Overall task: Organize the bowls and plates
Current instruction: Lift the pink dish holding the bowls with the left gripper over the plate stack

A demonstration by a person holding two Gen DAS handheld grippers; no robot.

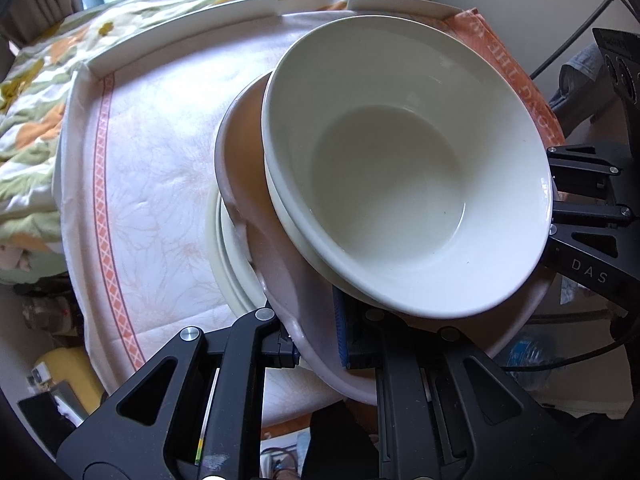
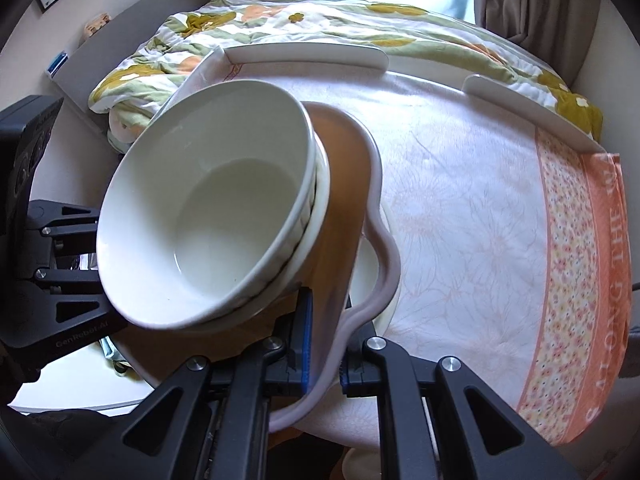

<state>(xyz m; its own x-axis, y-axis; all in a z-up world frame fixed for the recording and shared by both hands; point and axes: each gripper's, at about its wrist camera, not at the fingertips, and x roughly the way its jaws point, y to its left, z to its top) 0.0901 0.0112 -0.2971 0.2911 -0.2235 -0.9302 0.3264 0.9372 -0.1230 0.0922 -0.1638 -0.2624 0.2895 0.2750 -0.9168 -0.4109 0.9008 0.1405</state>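
The left gripper (image 1: 316, 344) is clamped on the near rim of a wavy-edged pinkish plate (image 1: 240, 152), and the right gripper (image 2: 324, 360) pinches the same plate's (image 2: 360, 184) rim from the opposite side. The plate carries two nested white bowls (image 1: 400, 160), stacked and tilted, above a pale plate (image 1: 232, 264) lying on the cloth-covered tray (image 1: 180, 36). I judge this load heavy, rigid, glazed and slippery, and breakable; holding by opposite rims and keeping it level seems wise, as the bowls (image 2: 208, 216) could slide.
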